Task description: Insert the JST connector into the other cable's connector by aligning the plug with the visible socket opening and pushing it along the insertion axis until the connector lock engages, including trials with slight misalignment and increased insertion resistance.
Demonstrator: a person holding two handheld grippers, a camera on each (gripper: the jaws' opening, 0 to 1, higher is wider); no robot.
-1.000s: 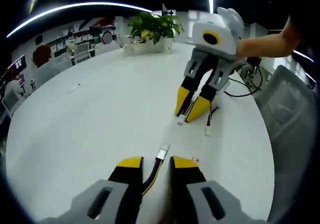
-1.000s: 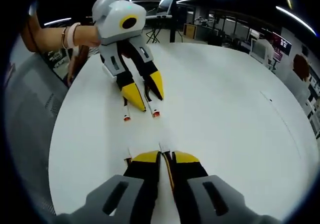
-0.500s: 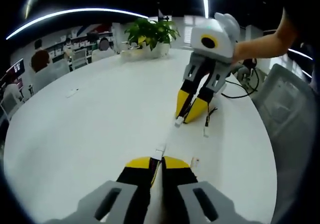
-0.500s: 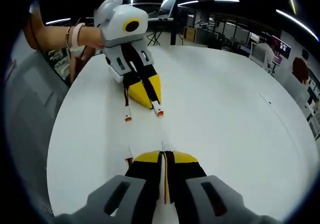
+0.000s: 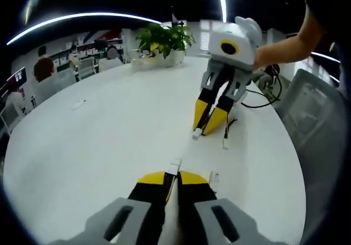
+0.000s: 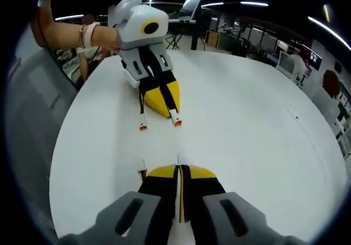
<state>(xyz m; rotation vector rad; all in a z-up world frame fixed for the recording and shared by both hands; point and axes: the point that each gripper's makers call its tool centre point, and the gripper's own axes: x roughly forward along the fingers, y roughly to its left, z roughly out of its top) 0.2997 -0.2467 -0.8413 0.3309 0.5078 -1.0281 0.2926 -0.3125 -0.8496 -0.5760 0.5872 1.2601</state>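
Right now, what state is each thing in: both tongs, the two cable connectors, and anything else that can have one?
Left tongs: shut on the cable, connector poking out ahead.
Right tongs: shut on the other cable.
Left cable connector: held, not mated, apart from the other.
Right cable connector: held, unmated.
Spare connector: lying loose on the white table.
Potted plant: upright.

- Ceiling strips (image 5: 82, 18) light my white table (image 5: 109, 130) evenly, hardly any shadows.
- Fisheye bends everything near the edges.
- Background office looks soft; my jaws up close are slightly blurry too.
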